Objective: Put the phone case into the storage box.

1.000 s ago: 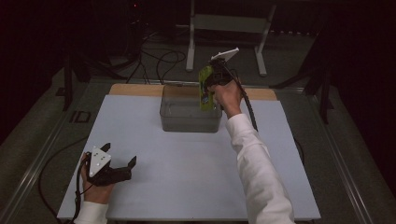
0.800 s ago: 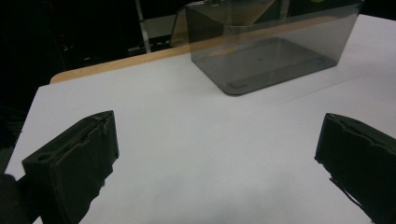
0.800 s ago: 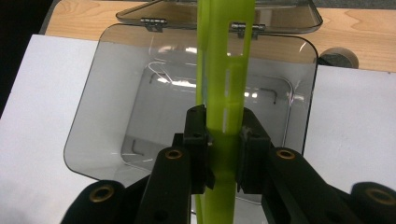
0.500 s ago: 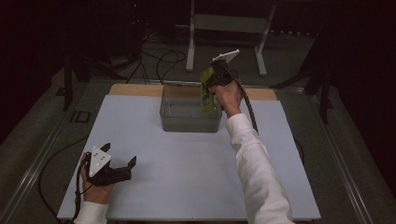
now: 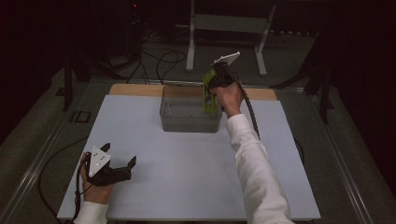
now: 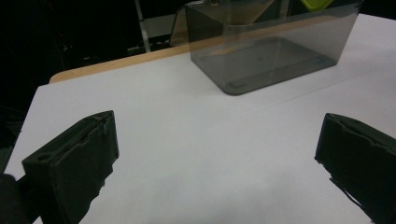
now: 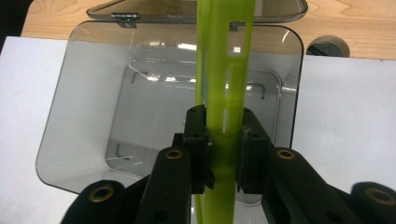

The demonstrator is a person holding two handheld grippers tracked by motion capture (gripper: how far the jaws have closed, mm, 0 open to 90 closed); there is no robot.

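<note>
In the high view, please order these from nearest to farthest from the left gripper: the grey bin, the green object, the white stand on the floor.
From the left gripper:
1. Grey bin, mid-table.
2. Green object, held over the bin's right end.
3. White stand, on the floor beyond the table.

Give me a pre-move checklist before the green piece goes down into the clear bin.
1. Right gripper shut on the green piece: ok.
2. Green piece hangs over the bin opening: ok.
3. Bin lid open, folded back: ok.
4. Bin interior free of other items: ok.
5. Left gripper open, low on the white table, apart from the bin: ok.
6. Clearance between piece's lower end and bin floor: cannot tell.
</note>
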